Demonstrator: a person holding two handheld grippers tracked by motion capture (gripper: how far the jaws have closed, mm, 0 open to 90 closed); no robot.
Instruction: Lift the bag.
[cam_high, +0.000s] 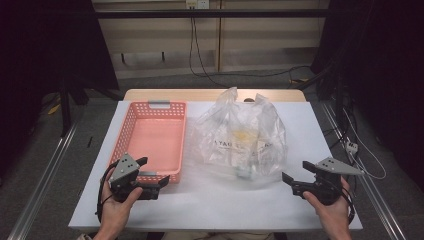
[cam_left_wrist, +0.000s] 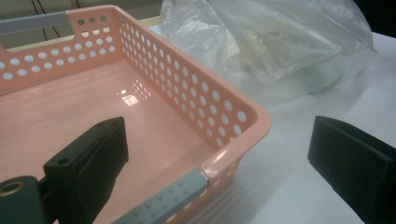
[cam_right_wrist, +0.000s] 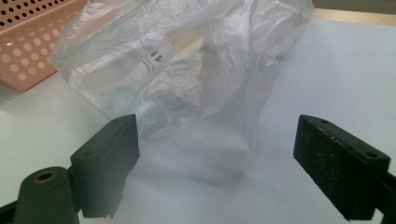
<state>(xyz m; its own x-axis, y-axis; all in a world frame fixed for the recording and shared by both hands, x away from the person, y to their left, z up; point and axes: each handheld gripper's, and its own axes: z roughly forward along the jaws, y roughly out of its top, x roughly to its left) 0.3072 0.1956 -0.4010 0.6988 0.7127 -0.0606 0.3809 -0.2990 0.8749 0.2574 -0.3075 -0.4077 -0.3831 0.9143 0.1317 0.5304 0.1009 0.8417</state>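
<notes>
You have not started the real work yet, as far as I can tell. Nobody told you a job here, so I am guessing from how things lie: it looks like stuff from the bag may go into the basket.

The pink basket (cam_high: 156, 137) sits on the left part of the white desk (cam_high: 310, 130). It has nothing inside. The clear plastic bag (cam_high: 241, 134) sits just beside it, on its right side. The bag looks full and closed up. You can see some things through it, one with black letters and something yellow, but they are too blurry to name.

Your left gripper (cam_high: 151, 175) is at the near end of the basket, by its grey handle (cam_left_wrist: 163, 200). Its jaws are spread wide and hold nothing. One jaw is over the inside of the basket and the other is outside, over the desk.

Your right gripper (cam_high: 296, 172) is near the right bottom corner of the bag, not touching it. Its jaws are spread wide too, and they point at the bag.

So everything is still left to do.
</notes>
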